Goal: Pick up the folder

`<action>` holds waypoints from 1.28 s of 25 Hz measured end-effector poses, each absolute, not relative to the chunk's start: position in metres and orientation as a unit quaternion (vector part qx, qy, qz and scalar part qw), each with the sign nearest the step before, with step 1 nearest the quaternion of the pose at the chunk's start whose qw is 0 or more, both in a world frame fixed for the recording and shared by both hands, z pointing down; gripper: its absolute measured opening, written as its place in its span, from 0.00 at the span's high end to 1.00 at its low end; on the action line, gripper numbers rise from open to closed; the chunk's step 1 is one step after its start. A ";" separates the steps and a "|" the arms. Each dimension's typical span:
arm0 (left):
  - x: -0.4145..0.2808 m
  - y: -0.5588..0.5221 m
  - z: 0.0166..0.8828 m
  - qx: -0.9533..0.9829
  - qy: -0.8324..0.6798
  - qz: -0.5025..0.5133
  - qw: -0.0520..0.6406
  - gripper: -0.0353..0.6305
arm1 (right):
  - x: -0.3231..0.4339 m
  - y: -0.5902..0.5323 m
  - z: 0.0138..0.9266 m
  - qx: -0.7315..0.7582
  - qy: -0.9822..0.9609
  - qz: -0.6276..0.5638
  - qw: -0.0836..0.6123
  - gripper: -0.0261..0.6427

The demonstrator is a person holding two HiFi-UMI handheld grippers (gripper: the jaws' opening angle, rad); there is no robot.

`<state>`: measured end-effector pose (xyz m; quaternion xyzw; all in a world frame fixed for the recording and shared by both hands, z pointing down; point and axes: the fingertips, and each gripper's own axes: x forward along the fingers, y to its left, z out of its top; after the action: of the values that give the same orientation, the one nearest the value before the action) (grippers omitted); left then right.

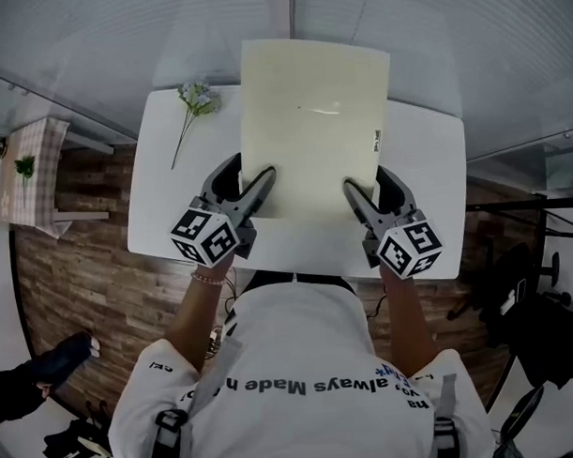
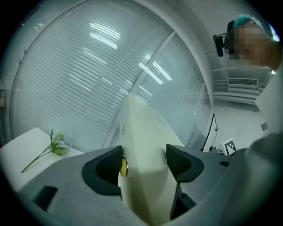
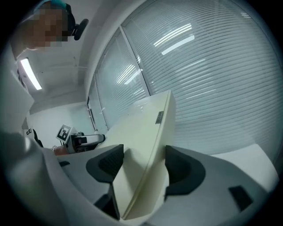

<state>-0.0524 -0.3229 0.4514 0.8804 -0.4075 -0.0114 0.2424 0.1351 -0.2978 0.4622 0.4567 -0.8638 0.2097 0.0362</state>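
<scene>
Raising both hands at the same pace is what this lift needs, since the cream folder (image 1: pixel 315 119) is held only along its near edge and could sag or twist. The left gripper (image 1: pixel 252 168) is clamped on the near left corner and the right gripper (image 1: pixel 366 178) on the near right. The folder looks to be up off the white table (image 1: pixel 435 171), tilted with its far end high.

The head view alone shows the spacing of the two grips and the flower sprig (image 1: pixel 193 105) lying well clear at the table's far left. The left gripper view shows both pads pressed onto the folder (image 2: pixel 146 150), with a small yellow stud at the left pad. In the right gripper view the folder (image 3: pixel 141 141) stands edge-on between the jaws. Contact at the right pad seems firm, though the wide-angle lens leaves that uncertain.
</scene>
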 end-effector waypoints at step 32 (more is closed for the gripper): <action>-0.066 -0.284 0.319 0.899 -0.403 -0.091 0.146 0.52 | 0.123 -0.255 0.323 0.473 -0.877 0.082 -0.030 0.56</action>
<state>-0.0661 -0.2840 0.3191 0.8988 -0.4031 -0.0906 0.1462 0.1235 -0.2547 0.3234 0.4728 -0.8768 0.0822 -0.0305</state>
